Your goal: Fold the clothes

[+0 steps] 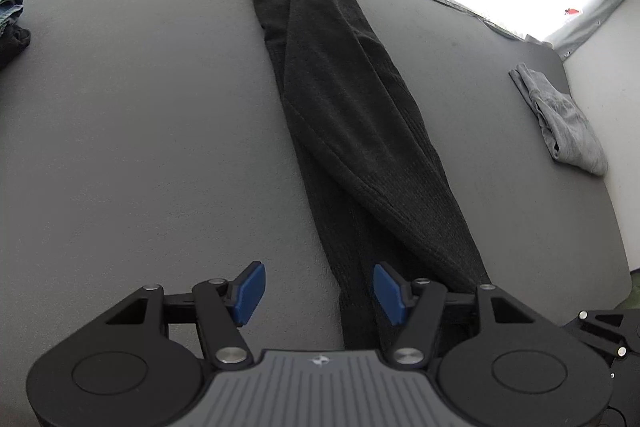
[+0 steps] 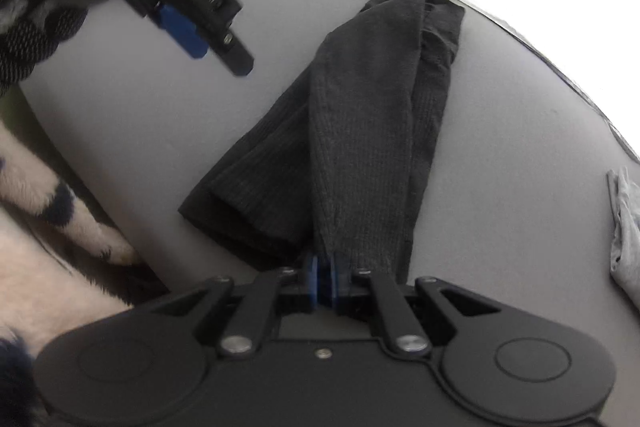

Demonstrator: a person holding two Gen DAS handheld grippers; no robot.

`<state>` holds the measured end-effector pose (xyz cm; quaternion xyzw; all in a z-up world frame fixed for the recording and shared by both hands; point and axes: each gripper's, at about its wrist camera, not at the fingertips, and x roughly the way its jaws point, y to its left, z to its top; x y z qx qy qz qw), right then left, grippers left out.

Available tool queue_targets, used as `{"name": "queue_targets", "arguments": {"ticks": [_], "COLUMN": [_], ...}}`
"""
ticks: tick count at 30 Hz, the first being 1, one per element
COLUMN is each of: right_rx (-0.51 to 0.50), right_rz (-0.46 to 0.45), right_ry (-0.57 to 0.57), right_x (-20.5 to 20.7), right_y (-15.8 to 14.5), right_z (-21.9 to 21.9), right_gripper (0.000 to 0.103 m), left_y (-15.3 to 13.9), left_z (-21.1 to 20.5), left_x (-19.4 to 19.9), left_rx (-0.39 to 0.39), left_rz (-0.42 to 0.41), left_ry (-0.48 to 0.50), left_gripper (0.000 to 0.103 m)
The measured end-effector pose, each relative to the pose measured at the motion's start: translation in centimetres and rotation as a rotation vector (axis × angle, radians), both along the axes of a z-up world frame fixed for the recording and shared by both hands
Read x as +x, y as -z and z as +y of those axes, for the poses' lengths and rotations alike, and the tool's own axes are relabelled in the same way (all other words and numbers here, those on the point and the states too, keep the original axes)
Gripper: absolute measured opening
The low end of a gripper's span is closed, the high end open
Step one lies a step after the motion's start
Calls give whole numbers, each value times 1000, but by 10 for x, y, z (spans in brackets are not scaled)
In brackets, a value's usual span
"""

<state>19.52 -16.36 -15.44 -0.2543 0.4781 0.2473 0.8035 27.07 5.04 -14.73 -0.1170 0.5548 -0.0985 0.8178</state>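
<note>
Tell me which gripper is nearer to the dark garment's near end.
Right. The right gripper has its jaws shut on the dark garment at that end; the left gripper hovers open just above it, gripping nothing.

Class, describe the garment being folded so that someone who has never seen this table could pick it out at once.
Start from the grey table. Down its middle lies a long, dark charcoal ribbed garment, folded lengthwise into a narrow strip, its near end pinched by the right gripper. Unlike the small light grey cloth by the table's right edge and the denim pile at the far left, it is long, dark and ribbed.
</note>
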Motion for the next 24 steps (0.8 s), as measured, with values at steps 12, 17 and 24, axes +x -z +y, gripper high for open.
{"name": "queue_targets", "arguments": {"ticks": [12, 17, 24], "right_rx": [268, 331, 422], "right_rz": [-10, -126, -132], "right_ry": [242, 363, 352], "right_x": [11, 43, 109], "right_y": [-22, -36, -35], "right_z": [-38, -47, -33], "right_gripper": [39, 39, 38], "left_y": [-1, -4, -5], "left_z": [-12, -10, 2], "left_x": [11, 23, 51], "left_rx": [9, 2, -4], "left_rz": [-16, -30, -48], "left_ry": [48, 15, -53], "left_gripper": [68, 79, 85]}}
